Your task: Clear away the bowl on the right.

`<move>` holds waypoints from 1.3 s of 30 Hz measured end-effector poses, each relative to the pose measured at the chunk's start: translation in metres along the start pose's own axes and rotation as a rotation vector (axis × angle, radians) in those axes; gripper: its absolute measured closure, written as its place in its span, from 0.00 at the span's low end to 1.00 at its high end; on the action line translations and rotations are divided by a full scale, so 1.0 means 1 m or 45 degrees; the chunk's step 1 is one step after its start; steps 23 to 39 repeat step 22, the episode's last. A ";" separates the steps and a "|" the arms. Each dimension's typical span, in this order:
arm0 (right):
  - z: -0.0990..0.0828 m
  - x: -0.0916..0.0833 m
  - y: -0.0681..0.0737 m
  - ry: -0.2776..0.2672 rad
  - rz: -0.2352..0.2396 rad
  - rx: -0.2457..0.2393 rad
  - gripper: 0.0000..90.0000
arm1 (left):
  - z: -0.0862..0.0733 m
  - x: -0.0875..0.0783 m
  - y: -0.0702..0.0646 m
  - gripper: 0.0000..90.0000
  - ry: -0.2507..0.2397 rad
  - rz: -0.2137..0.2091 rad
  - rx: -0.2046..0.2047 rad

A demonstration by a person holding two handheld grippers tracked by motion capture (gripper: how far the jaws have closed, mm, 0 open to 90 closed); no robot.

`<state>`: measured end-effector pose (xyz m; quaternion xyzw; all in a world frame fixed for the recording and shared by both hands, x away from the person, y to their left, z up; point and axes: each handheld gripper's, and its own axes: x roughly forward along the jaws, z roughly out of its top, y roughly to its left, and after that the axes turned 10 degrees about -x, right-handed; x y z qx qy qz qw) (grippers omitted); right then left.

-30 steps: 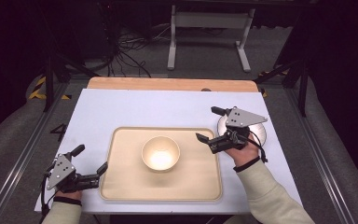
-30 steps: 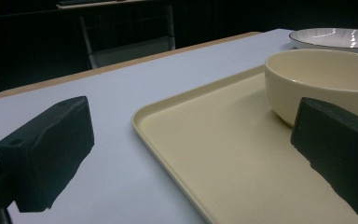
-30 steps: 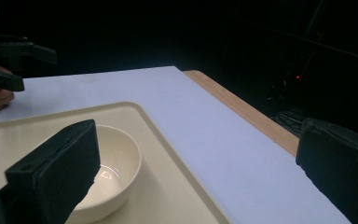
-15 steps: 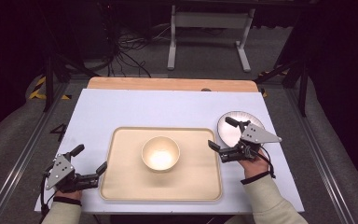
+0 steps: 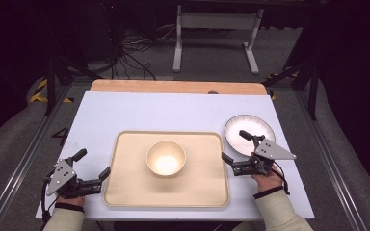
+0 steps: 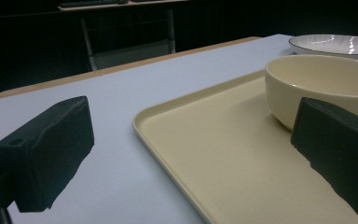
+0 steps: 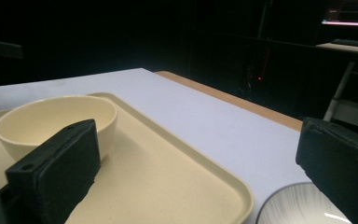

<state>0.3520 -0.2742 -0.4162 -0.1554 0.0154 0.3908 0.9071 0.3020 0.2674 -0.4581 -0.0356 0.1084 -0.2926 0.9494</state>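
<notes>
Right gripper (image 5: 235,148): jaws wide apart, holding nothing, straddling the gap between the tray's (image 5: 125,192) right rim and the empty grey plate (image 5: 248,129). Left gripper (image 5: 94,166): jaws spread wide, empty, at the tray's near-left corner. Cream bowl (image 5: 166,158): upright, empty, mid-tray, well apart from both grippers. Far half of the table (image 5: 173,110) is bare.

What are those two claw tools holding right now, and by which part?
Nothing. The left gripper and right gripper are both open and hold nothing; the bowl sits untouched on the tray, the plate beside it.
</notes>
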 end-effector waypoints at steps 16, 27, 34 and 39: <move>-0.021 0.002 0.005 0.094 0.018 -0.025 0.00 | 0.001 0.000 0.002 0.00 0.005 -0.011 -0.023; -0.021 0.002 0.004 0.090 0.031 -0.010 0.00 | 0.001 0.000 0.002 0.00 0.004 -0.007 -0.016; -0.021 0.002 0.004 0.090 0.031 -0.010 0.00 | 0.001 0.000 0.002 0.00 0.004 -0.007 -0.016; -0.021 0.002 0.004 0.090 0.031 -0.010 0.00 | 0.001 0.000 0.002 0.00 0.004 -0.007 -0.016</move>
